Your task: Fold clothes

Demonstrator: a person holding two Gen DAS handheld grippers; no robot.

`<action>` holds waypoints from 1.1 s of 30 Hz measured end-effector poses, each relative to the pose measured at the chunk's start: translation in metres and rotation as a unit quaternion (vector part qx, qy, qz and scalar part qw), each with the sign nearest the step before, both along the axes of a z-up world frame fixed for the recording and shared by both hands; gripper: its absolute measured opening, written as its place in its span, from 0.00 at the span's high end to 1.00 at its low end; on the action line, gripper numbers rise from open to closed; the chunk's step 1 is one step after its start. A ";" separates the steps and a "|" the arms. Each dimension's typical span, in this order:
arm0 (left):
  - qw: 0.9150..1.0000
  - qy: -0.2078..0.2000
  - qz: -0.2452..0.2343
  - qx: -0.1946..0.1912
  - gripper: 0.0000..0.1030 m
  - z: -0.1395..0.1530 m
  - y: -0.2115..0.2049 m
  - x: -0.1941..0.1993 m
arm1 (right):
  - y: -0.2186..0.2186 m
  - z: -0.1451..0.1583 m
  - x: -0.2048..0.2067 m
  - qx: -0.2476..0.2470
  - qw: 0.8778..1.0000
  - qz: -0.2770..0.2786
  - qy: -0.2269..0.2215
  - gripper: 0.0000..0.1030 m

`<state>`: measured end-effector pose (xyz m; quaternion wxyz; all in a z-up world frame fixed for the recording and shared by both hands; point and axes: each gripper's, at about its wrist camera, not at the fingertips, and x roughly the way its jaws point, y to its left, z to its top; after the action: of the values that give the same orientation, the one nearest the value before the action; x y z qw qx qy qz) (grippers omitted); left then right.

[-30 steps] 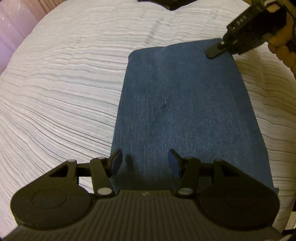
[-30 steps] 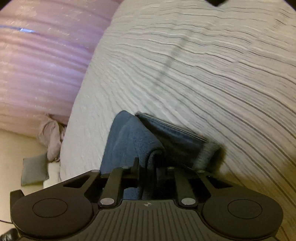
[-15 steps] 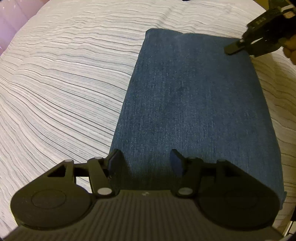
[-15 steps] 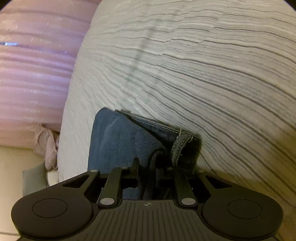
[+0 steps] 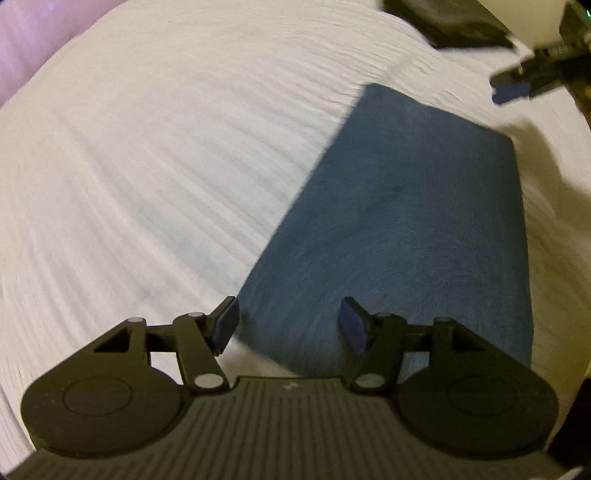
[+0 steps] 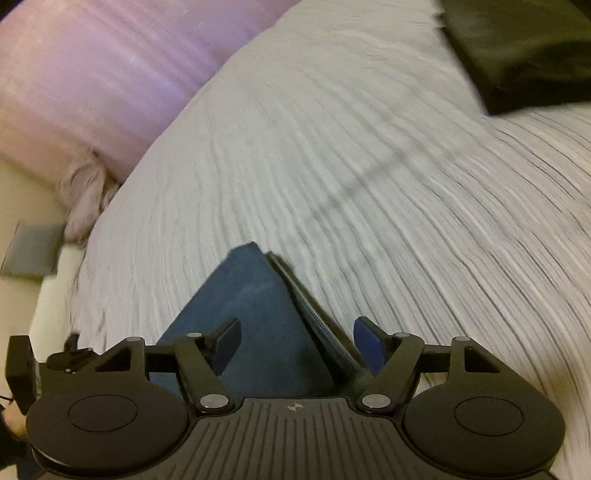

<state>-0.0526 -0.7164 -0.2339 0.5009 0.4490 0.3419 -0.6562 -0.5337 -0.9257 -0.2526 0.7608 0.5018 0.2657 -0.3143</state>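
Observation:
A folded pair of dark blue jeans point(image 5: 402, 221) lies flat as a neat rectangle on the white ribbed bedspread point(image 5: 147, 166). My left gripper point(image 5: 290, 326) is open and empty, hovering over the near end of the jeans. My right gripper point(image 6: 295, 345) is open and empty above a corner of the jeans point(image 6: 251, 306), whose stacked layers show at the edge. The right gripper also shows in the left wrist view point(image 5: 517, 86), lifted off the far right corner of the jeans.
A dark garment point(image 6: 524, 48) lies at the far side of the bed; it also shows in the left wrist view point(image 5: 454, 22). A pink curtain point(image 6: 103, 70) hangs beyond the bed's edge, and the floor point(image 6: 22, 184) shows below it.
My right gripper has opened, let go of the jeans' folded edge and lifted away. My left gripper stayed open and pulled back a little. The jeans now lie flat.

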 end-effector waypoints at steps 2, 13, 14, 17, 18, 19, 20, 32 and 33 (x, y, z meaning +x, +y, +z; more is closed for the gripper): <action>0.998 0.022 0.051 0.009 0.44 -0.001 0.005 0.019 | -0.018 -0.005 0.023 -0.003 0.999 0.052 0.012 0.31; 0.951 0.179 0.250 0.026 0.44 -0.042 0.021 0.083 | -0.097 -0.050 0.127 0.056 0.971 0.218 0.074 0.31; 0.948 0.189 0.253 0.027 0.44 -0.046 0.021 0.084 | -0.098 -0.054 0.132 0.067 0.969 0.225 0.076 0.31; 0.943 0.208 0.258 0.028 0.43 -0.050 0.023 0.083 | -0.100 -0.068 0.136 0.101 0.964 0.236 0.072 0.28; 0.942 0.209 0.260 0.028 0.43 -0.049 0.025 0.083 | -0.100 -0.073 0.135 0.112 0.964 0.233 0.068 0.26; 0.942 0.211 0.260 0.028 0.43 -0.049 0.025 0.083 | -0.101 -0.078 0.133 0.123 0.963 0.230 0.063 0.23; 0.941 0.212 0.260 0.028 0.43 -0.049 0.026 0.083 | -0.101 -0.082 0.131 0.134 0.963 0.228 0.056 0.23; 0.944 0.213 0.247 0.048 0.42 -0.062 0.003 0.073 | -0.092 -0.101 0.115 0.180 0.963 0.198 -0.011 0.70; 0.947 0.208 0.241 0.047 0.42 -0.060 -0.001 0.069 | -0.089 -0.095 0.107 0.177 0.967 0.183 -0.024 0.72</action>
<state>0.0159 -0.7179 -0.2940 0.5403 0.2294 0.5668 -0.5781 -0.4269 -1.0148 -0.3472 0.7107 0.5784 0.3862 -0.1060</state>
